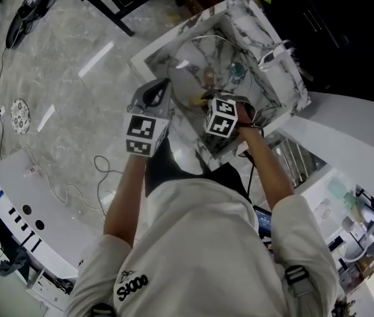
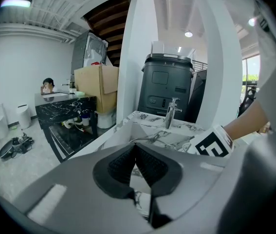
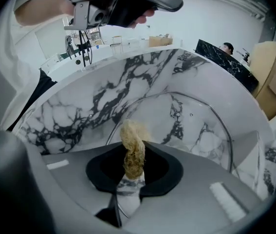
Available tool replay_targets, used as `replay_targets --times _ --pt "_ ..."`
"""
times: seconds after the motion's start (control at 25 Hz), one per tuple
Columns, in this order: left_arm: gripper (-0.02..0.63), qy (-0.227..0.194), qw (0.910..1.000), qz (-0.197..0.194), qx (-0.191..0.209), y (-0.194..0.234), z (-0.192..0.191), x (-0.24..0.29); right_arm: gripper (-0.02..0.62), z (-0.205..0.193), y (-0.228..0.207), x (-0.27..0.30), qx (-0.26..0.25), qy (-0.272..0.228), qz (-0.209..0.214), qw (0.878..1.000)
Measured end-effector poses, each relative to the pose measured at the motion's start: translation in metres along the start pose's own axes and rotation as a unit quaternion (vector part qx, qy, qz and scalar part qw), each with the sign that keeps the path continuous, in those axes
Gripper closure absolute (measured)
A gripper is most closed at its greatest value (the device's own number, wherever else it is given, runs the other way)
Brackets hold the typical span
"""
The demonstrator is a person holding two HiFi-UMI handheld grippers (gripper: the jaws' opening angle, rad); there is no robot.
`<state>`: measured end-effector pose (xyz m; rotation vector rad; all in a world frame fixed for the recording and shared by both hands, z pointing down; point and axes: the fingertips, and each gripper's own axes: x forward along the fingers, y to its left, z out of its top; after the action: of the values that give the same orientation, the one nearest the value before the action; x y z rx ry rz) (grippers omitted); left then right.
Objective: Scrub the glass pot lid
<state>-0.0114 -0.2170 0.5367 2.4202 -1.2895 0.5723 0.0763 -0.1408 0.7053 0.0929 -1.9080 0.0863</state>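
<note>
Right gripper view: scrubber (image 3: 132, 143) is gripped in right gripper (image 3: 134, 172), over lid (image 3: 196, 130), which lies in sink (image 3: 79, 111). Left gripper (image 2: 136, 155) is closed on nothing, at lid's 8 o'clock. Lid is judged stiff, slippery when wet and breakable, best held at rim. Being round, it has no long axis; knob apparently faces up.

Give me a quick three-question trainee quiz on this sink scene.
1. True or false: the right tool is empty.
2. Where is the glass pot lid? A on the floor; B in the marble sink; C on a stove.
3. Name the metal fixture on the sink's rim in the left gripper view.
Key: 1 false, it grips a tan scrubber; 2 B; 3 faucet.
</note>
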Motion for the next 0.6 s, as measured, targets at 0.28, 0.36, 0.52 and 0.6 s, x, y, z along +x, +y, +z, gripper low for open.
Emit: replay_targets --times 0.28,0.36,0.52,0.6 --pt "0.594 -0.009 0.9999 0.010 -0.004 -0.013 0.003 -0.001 0.538 -0.030 -0.004 -0.010 -0.003 0.020 -0.010 1.000" --pt "0.594 -0.010 0.9999 0.013 -0.005 -0.018 0.002 -0.001 0.538 -0.040 -0.008 -0.012 -0.005 0.027 -0.020 0.999" --pt "0.594 -0.012 0.9998 0.018 -0.005 -0.023 0.001 -0.003 0.538 -0.054 -0.015 -0.015 -0.005 0.035 -0.029 0.999" --pt "0.594 -0.014 0.9996 0.023 -0.005 -0.023 -0.001 -0.005 0.538 -0.059 -0.020 -0.016 -0.003 0.038 -0.036 0.999"
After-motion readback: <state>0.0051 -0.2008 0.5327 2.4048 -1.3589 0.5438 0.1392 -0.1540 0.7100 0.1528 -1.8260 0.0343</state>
